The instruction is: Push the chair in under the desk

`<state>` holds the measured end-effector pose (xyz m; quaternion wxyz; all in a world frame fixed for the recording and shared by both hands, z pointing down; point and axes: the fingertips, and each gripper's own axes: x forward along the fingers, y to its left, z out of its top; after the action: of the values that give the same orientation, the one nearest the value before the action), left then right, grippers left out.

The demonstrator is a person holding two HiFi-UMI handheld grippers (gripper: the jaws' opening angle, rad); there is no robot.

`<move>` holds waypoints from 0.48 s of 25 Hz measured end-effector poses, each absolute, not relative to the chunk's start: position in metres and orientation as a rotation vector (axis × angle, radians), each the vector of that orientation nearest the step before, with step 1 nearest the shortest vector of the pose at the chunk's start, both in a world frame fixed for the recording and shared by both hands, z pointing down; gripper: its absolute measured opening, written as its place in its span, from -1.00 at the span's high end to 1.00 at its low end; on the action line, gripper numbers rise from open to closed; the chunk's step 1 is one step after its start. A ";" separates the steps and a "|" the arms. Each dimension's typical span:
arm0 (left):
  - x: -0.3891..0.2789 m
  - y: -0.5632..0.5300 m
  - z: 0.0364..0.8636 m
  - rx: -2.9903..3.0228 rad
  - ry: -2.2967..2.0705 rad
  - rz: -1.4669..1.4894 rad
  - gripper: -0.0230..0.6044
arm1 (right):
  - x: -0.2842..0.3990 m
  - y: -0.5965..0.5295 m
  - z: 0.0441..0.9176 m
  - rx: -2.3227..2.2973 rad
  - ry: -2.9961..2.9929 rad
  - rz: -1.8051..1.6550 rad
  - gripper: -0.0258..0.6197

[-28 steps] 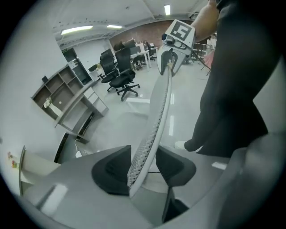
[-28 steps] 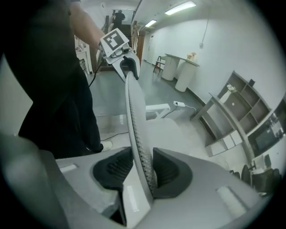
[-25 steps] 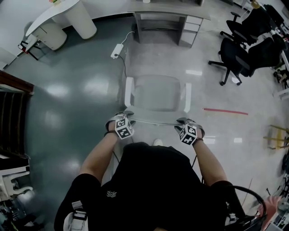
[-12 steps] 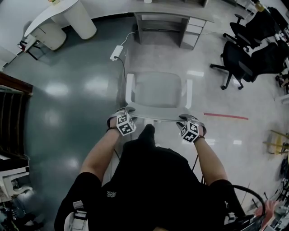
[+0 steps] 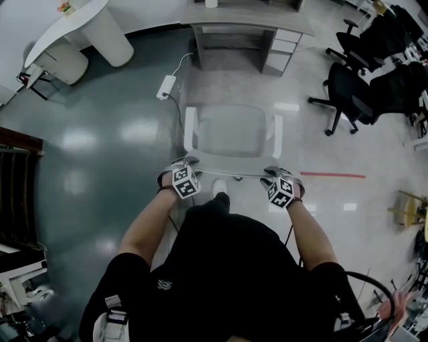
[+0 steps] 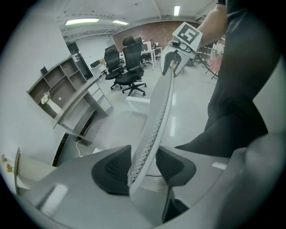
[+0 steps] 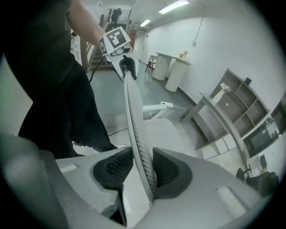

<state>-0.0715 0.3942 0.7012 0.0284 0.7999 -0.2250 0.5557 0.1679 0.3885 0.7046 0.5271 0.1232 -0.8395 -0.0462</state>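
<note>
A white mesh-backed chair [image 5: 234, 130] stands on the floor and faces the grey desk [image 5: 247, 17] at the top of the head view, with a gap of floor between them. I hold the top rim of its backrest [image 5: 231, 175] at both corners. My left gripper [image 5: 187, 164] is shut on the left end; in the left gripper view the mesh backrest [image 6: 158, 112] runs between the pads of the left gripper [image 6: 143, 167]. My right gripper [image 5: 273, 172] is shut on the right end, and the right gripper view shows the backrest [image 7: 132, 112] pinched by the right gripper [image 7: 140, 170].
A white power strip [image 5: 164, 85] with its cable lies on the floor left of the chair. The desk has a drawer unit [image 5: 279, 50] on its right side. Black office chairs [image 5: 354, 87] stand at the right. A white curved counter [image 5: 67, 27] is at the far left.
The chair and both grippers have moved toward the desk, and the person has stepped forward behind it. Both grips on the backrest look unchanged.
</note>
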 end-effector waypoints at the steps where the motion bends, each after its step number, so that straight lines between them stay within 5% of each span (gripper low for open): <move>1: -0.075 0.386 0.701 2.475 -0.698 1.714 0.34 | 0.165 0.380 0.705 0.292 -2.005 -0.108 0.49; 12: -0.112 0.275 0.700 2.510 -0.669 1.716 0.33 | 0.127 0.283 0.705 0.351 -1.983 -0.050 0.49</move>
<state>-0.1119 0.2748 0.7002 0.0139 0.8061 -0.2148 0.5512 0.1274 0.2831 0.7045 0.5343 0.1471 -0.8321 -0.0210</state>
